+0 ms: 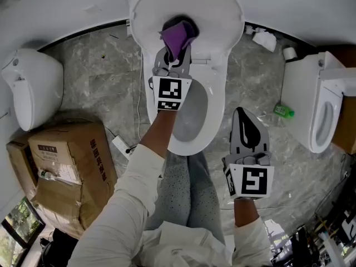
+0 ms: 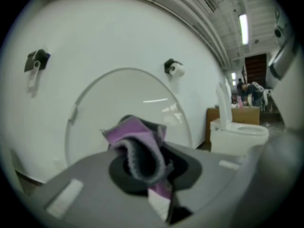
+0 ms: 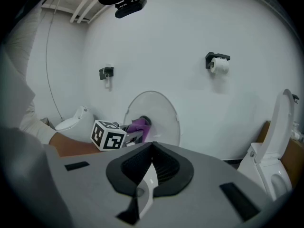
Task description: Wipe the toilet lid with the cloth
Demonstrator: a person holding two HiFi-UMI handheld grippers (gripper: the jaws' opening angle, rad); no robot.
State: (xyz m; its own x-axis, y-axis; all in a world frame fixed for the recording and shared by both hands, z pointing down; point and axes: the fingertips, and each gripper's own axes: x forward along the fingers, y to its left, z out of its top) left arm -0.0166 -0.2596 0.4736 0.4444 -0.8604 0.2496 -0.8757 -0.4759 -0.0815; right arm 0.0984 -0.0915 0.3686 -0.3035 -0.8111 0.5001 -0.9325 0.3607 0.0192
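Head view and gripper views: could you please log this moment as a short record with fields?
Left gripper: shut on the purple cloth, held up at the raised toilet lid; contact not clear
Right gripper: shut, empty, off to the right of the toilet
Toilet seat: down
Floor: cardboard box, green bottle
Other fixtures: left toilet, right toilet

Cardboard box, green bottle, paper roll
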